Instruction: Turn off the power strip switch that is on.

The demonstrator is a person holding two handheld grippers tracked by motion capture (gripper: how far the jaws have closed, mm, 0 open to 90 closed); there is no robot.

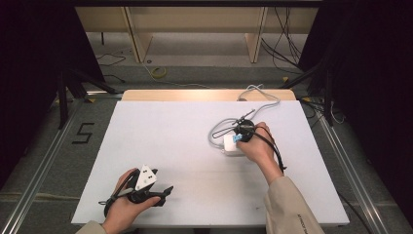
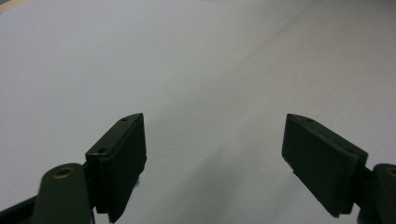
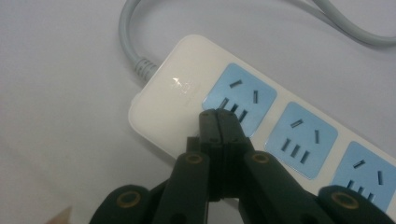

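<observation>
My right gripper (image 3: pixel 223 122), fingers pressed together, hovers over the white plastic power strip (image 3: pixel 187 88) with blue sockets, frame centre; my left gripper (image 2: pixel 215 163), fingers spread, rests on the white tabletop (image 1: pixel 195 146), lower left.

Left of the power strip (image 1: pixel 233 145) the white table (image 1: pixel 160 141) lies bare and passable; its grey cable (image 1: pixel 263 105) loops behind it, blocking the far side.
</observation>
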